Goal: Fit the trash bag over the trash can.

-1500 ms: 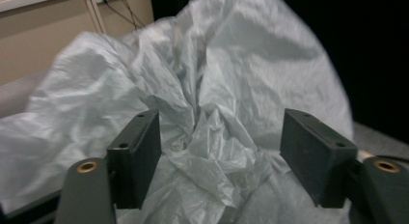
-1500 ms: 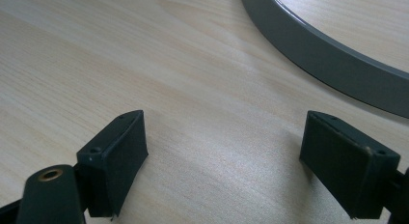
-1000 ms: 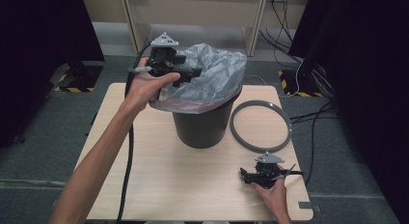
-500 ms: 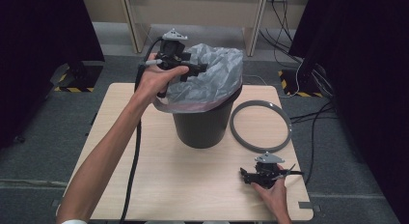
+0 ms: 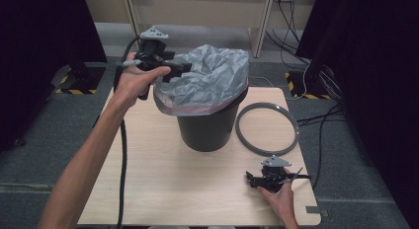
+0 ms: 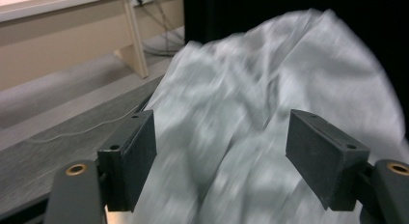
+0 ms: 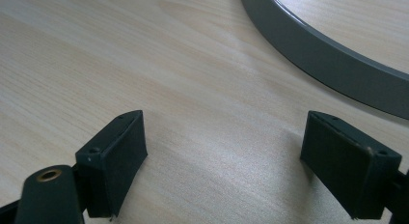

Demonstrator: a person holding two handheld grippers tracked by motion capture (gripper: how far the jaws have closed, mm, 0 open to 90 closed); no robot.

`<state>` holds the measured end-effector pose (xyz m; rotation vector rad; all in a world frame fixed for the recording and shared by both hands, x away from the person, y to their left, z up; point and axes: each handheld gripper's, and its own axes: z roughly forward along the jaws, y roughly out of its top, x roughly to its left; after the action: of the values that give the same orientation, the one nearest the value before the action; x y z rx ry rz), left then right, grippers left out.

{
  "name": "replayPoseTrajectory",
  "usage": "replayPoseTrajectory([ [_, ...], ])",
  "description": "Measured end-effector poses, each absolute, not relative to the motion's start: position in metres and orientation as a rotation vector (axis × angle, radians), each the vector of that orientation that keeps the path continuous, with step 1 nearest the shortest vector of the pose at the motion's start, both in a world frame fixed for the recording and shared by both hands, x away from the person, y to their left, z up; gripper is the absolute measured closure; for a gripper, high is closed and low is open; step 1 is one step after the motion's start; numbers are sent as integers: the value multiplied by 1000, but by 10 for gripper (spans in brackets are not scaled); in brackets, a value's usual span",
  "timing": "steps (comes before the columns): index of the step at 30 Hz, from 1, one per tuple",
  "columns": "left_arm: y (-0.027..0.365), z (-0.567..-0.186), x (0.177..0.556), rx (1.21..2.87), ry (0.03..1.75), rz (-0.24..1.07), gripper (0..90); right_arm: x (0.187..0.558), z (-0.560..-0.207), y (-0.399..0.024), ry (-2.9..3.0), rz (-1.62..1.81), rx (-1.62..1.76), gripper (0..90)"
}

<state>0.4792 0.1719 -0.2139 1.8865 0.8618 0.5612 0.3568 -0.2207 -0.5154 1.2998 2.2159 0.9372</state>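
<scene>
A black bin point(image 5: 206, 133) stands mid-table with a crinkled grey bag point(image 5: 210, 81) bulging out of its top and folded over the rim. My left gripper point(image 5: 182, 69) is held level at the bin's upper left edge and points right at the bag. In the left gripper view its jaws stand open point(image 6: 222, 171) with the blurred bag point(image 6: 270, 103) just ahead and nothing pinched. My right gripper point(image 5: 253, 178) rests on the table near the front right corner. Its jaws are open point(image 7: 224, 161) over bare wood.
A grey plastic ring point(image 5: 267, 128) lies flat on the wooden table point(image 5: 148, 179) to the right of the bin; its arc point(image 7: 328, 55) runs just beyond my right jaws. Cables and dark curtains lie off the table at the right.
The left hand went toward the bag's top, then drew back left to the bin's edge, jaws still wide. The right hand and gripper stayed put.
</scene>
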Motion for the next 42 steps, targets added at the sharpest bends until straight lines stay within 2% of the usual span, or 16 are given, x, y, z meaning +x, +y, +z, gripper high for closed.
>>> replayPoseTrajectory([
  [6,204,-234,468,1888,901,571,259,359,-515,-221,2216,939,1306,169],
  [9,218,-246,461,1875,923,562,259,361,-512,-224,2222,958,1322,222],
  [16,237,-273,455,1860,971,528,256,380,-476,-238,2148,1044,1343,230],
  [25,240,-282,449,1861,960,533,255,417,-429,-246,2109,1044,1308,241],
  [34,231,-298,453,1885,964,500,259,460,-363,-242,2036,1124,1266,242],
  [42,223,-304,458,1899,952,487,263,496,-327,-238,1998,1156,1293,244],
])
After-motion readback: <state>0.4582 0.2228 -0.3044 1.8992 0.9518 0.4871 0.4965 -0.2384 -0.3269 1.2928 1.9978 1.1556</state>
